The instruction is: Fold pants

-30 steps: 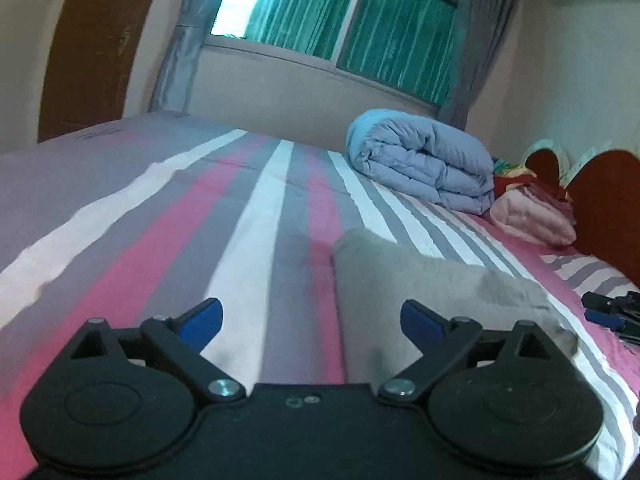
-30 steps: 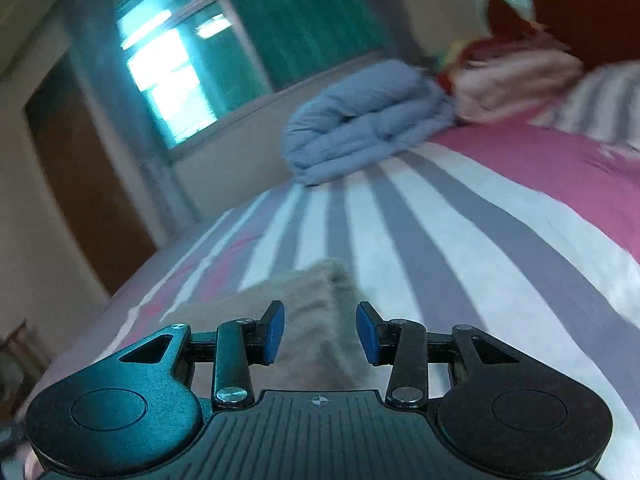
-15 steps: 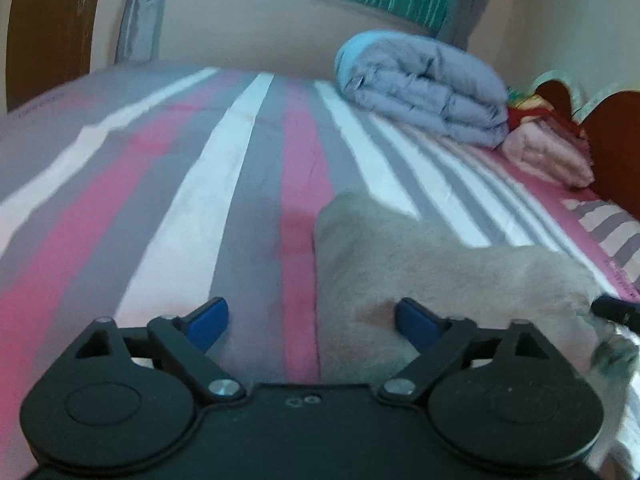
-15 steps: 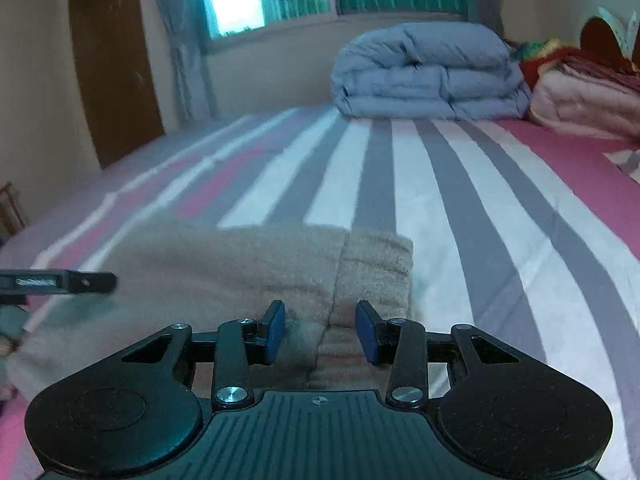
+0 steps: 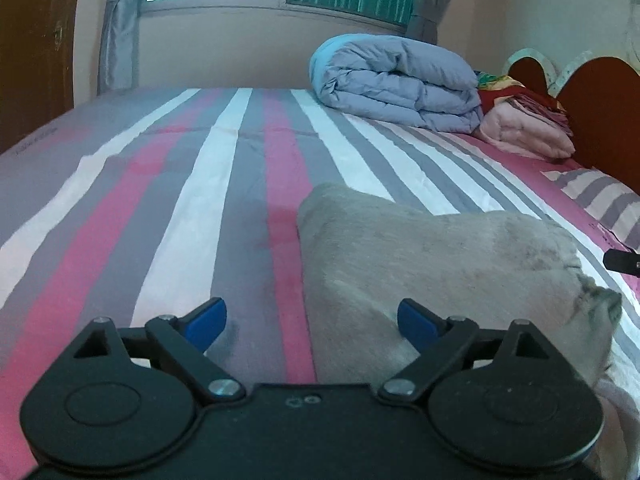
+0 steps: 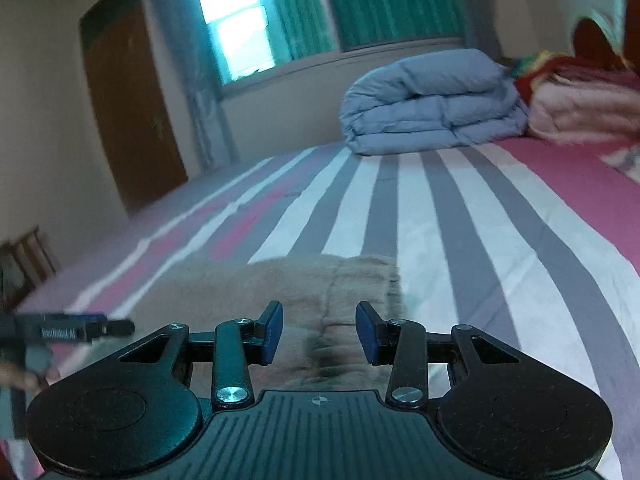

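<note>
The beige-grey pants (image 5: 432, 256) lie folded into a thick bundle on the striped bed; they also show in the right wrist view (image 6: 288, 292). My left gripper (image 5: 312, 322) is wide open and empty, low over the bundle's left edge, its right fingertip (image 5: 416, 322) over the cloth. My right gripper (image 6: 319, 332) is open and empty, just above the bundle's right end. The left gripper's tip shows at the left of the right wrist view (image 6: 76, 330); the right gripper's tip shows at the right edge of the left wrist view (image 5: 622, 260).
The bed sheet (image 5: 208, 184) has pink, grey and white stripes. A folded blue duvet (image 5: 400, 82) and pink blankets (image 5: 528, 132) lie at the far end by the red headboard (image 5: 604, 108). A brown door (image 6: 128, 112) and a window stand beyond.
Both views have tilted up a little and drawn back slightly from the bundle. The right view has swung and shows motion blur. Both grippers stay open and empty.
</note>
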Available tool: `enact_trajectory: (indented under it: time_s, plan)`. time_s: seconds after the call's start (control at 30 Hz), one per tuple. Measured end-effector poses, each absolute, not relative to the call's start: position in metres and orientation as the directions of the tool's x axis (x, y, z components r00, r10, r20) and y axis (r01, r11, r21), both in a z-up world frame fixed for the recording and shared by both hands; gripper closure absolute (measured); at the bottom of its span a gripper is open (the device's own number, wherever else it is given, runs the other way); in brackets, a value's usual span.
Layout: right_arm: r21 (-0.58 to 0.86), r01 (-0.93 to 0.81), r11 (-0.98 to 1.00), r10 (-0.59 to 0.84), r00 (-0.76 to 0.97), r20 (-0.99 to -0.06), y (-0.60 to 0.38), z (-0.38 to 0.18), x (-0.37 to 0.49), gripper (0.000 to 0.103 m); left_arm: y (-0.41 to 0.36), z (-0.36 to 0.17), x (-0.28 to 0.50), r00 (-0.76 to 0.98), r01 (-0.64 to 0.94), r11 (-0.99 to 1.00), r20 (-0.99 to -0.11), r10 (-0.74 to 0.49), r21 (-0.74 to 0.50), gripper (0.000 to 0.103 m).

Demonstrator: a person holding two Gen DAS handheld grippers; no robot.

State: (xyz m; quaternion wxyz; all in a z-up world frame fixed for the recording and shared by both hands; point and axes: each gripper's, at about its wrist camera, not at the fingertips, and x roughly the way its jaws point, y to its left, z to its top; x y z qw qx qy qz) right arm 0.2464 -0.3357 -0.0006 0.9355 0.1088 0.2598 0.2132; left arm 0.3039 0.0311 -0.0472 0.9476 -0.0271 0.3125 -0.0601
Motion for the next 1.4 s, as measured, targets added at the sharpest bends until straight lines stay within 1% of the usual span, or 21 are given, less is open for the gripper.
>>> enact_trajectory:
  time_s: [0.1,0.13,0.2,0.23,0.27,0.3,0.33,0.5,0.57,0.73,0.83,0.87,0.9,0.97,1.03,1.1,1.13,1.2,1.27,1.33,1.4]
  plan:
    - [0.336,-0.320,0.886,0.449,0.773,-0.448,-0.351,0.000,0.245,0.062,0.028,-0.045,0.295,0.798,0.111,0.991,-0.587,-0.136,-0.080,0.016]
    - [0.331,-0.317,0.889,0.444,0.773,-0.453,-0.355,0.013,0.242,0.062,0.028,-0.045,0.294,0.797,0.114,0.990,-0.588,-0.138,-0.079,0.016]
    - [0.271,-0.322,0.907,0.417,0.774,-0.477,-0.355,0.015,0.233,0.060,0.028,-0.047,0.291,0.789,0.124,0.989,-0.596,-0.150,-0.085,0.015]
    - [0.245,-0.336,0.910,0.415,0.774,-0.479,-0.355,0.015,0.230,0.056,0.030,-0.048,0.289,0.787,0.125,0.988,-0.597,-0.156,-0.094,0.015]
    - [0.249,-0.350,0.903,0.429,0.766,-0.479,-0.357,0.015,0.226,0.044,0.034,-0.050,0.286,0.786,0.124,0.986,-0.595,-0.165,-0.109,0.015]
    - [0.279,-0.354,0.893,0.449,0.754,-0.480,-0.360,0.011,0.228,0.035,0.037,-0.051,0.284,0.786,0.121,0.985,-0.595,-0.171,-0.124,0.015]
    - [0.321,-0.351,0.880,0.470,0.743,-0.477,-0.364,0.004,0.225,0.034,0.041,-0.053,0.284,0.782,0.117,0.984,-0.598,-0.177,-0.137,0.015]
    - [0.476,-0.301,0.826,0.528,0.706,-0.472,-0.385,-0.009,0.230,0.034,0.050,-0.055,0.289,0.763,0.118,0.972,-0.607,-0.220,-0.204,0.015]
    - [0.544,-0.249,0.801,0.537,0.700,-0.470,-0.393,-0.015,0.237,0.034,0.051,-0.056,0.291,0.759,0.121,0.969,-0.609,-0.231,-0.218,0.015]
    - [0.587,-0.212,0.782,0.532,0.717,-0.450,-0.401,-0.013,0.241,0.034,0.049,-0.070,0.302,0.723,0.117,0.965,-0.647,-0.244,-0.233,0.012]
    - [0.640,-0.165,0.751,0.558,0.676,-0.481,-0.404,-0.026,0.252,0.034,0.046,-0.076,0.305,0.725,0.113,0.967,-0.647,-0.236,-0.227,0.009]
    - [0.653,-0.137,0.745,0.567,0.646,-0.511,-0.405,-0.035,0.258,0.034,0.045,-0.076,0.304,0.726,0.113,0.967,-0.646,-0.236,-0.227,0.009]
    - [0.655,-0.113,0.747,0.562,0.632,-0.533,-0.405,-0.041,0.259,0.034,0.046,-0.074,0.303,0.728,0.113,0.967,-0.643,-0.238,-0.230,0.009]
    - [0.664,-0.115,0.739,0.558,0.656,-0.508,-0.409,-0.039,0.254,0.034,0.049,-0.073,0.299,0.734,0.115,0.966,-0.635,-0.241,-0.233,0.010]
    - [0.627,-0.166,0.761,0.533,0.710,-0.459,-0.409,-0.026,0.242,0.034,0.050,-0.074,0.296,0.739,0.119,0.964,-0.627,-0.246,-0.238,0.010]
    - [0.647,-0.205,0.735,0.571,0.701,-0.427,-0.407,-0.021,0.239,0.034,0.052,-0.076,0.293,0.743,0.109,0.961,-0.622,-0.248,-0.253,0.010]
    - [0.635,-0.200,0.746,0.567,0.691,-0.449,-0.404,-0.022,0.239,0.034,0.052,-0.077,0.292,0.745,0.106,0.960,-0.619,-0.249,-0.259,0.010]
    - [0.553,-0.145,0.820,0.503,0.642,-0.578,-0.393,-0.031,0.245,0.034,0.052,-0.077,0.291,0.744,0.110,0.961,-0.619,-0.249,-0.254,0.010]
    - [0.599,-0.102,0.794,0.516,0.634,-0.576,-0.399,-0.038,0.245,0.034,0.055,-0.074,0.286,0.745,0.116,0.960,-0.617,-0.253,-0.254,0.010]
    - [0.606,-0.100,0.789,0.519,0.638,-0.569,-0.404,-0.034,0.239,0.034,0.058,-0.071,0.281,0.755,0.122,0.961,-0.605,-0.253,-0.250,0.010]
    - [0.600,-0.131,0.789,0.512,0.679,-0.526,-0.408,-0.024,0.226,0.034,0.064,-0.065,0.281,0.786,0.104,0.966,-0.576,-0.225,-0.235,0.010]
